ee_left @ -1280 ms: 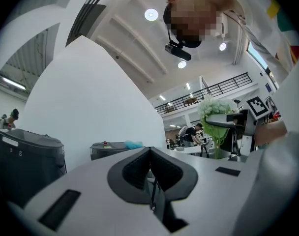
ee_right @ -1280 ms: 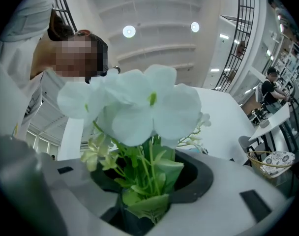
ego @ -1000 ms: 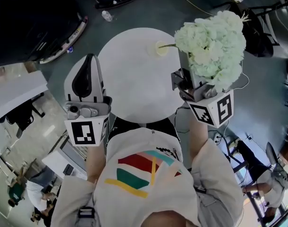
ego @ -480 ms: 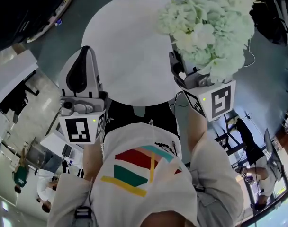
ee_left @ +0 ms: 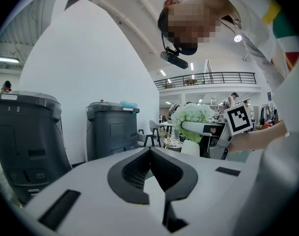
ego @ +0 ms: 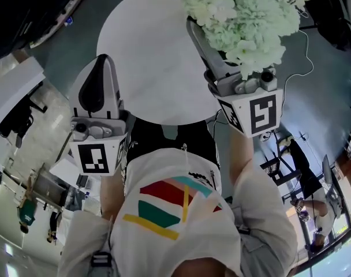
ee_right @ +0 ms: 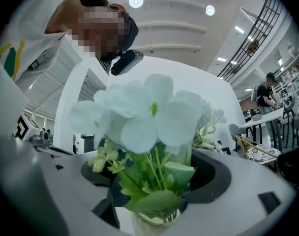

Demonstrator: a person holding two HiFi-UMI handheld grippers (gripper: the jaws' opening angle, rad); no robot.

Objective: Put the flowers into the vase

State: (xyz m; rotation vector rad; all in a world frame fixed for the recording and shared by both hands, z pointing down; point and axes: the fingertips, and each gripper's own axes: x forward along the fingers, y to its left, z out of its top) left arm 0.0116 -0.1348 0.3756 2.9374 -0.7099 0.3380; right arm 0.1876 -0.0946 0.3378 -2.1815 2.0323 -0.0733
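Note:
A bunch of pale green-white flowers [ego: 245, 16] stands over the far right part of the round white table [ego: 146, 56]. In the right gripper view the flowers' [ee_right: 144, 112] green stems run down into the cream vase [ee_right: 154, 225] right below the jaws. My right gripper [ee_right: 154, 181] has the stems between its jaws, which are opening; the dark pads [ee_right: 216, 181] stand apart from the stems. In the head view the blooms hide the vase and the right gripper's [ego: 209, 34] tips. My left gripper [ego: 109, 59] hangs at the table's left edge, shut and empty.
Two tall grey bins [ee_left: 112, 129] stand ahead of the left gripper [ee_left: 150, 151], which also sees the flowers [ee_left: 191, 116] off to its right. A cable [ego: 305, 56] lies on the floor to the right of the table. Chairs and desks stand further off.
Both grippers came down. The flowers moved over the vase, which showed on the table before and is now hidden under the blooms. The right jaws stand wider.

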